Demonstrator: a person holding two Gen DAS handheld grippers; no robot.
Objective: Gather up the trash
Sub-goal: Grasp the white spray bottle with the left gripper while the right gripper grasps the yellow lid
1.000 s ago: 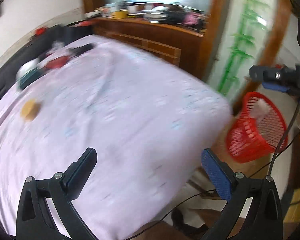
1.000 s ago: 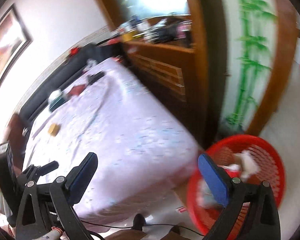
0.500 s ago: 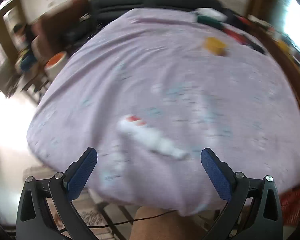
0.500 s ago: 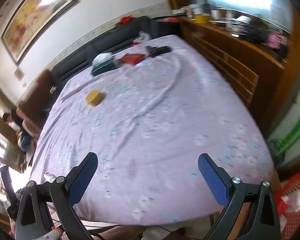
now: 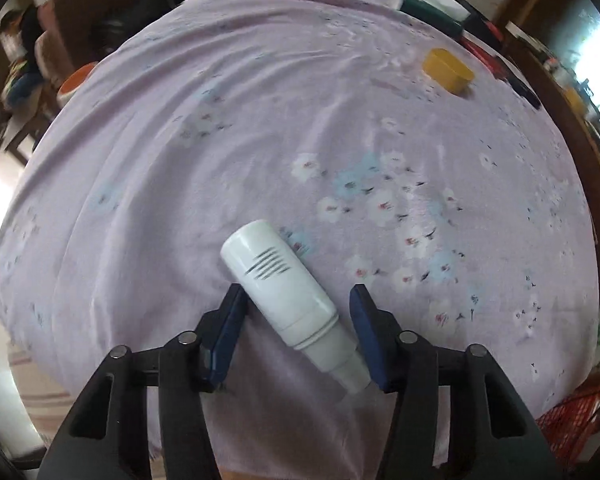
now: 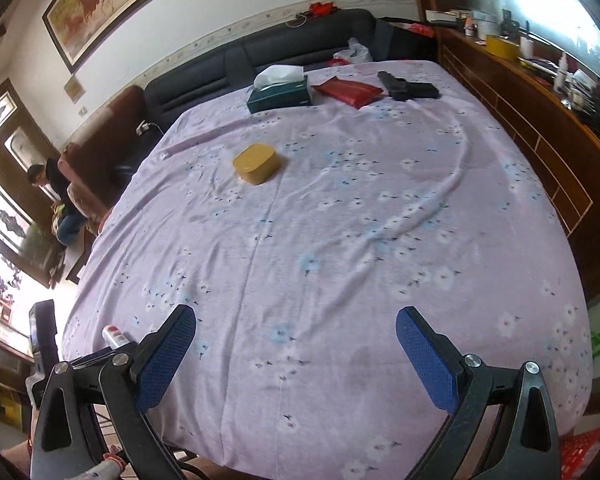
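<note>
- Straddling the white bottle (image 5: 286,292), the left tool (image 5: 296,322) has one blue finger on each side of it, near the front edge of the bed (image 5: 180,140).
- Bottle lies on its side on the lilac sheet. Its long axis runs diagonally: flat base far-left, narrow neck near-right, so it sits skewed across the gap and not square to the fingers.
- Left finger (image 5: 226,336) looks to touch or nearly touch the bottle's body; the neck end lies just beside the right finger (image 5: 366,338). Fingers partly closed; whether they are already gripping cannot be told.
- Judgement: the closing squeeze will likely catch the bottle at two offset points, so it may twist or slide toward the neck.
- Left tool is low over the sheet, pointing into the bed; it is plainly the nearer one.
- Right tool (image 6: 296,354) hovers over the near edge with its fingers wide apart and nothing between them; the bottle's red-marked end (image 6: 114,335) shows off to its left.
- Red basket (image 5: 572,420), presumably the drop point, sits at the near-right, below the bed edge.
- Yellow box (image 5: 448,70) lies far right, well apart.
</note>
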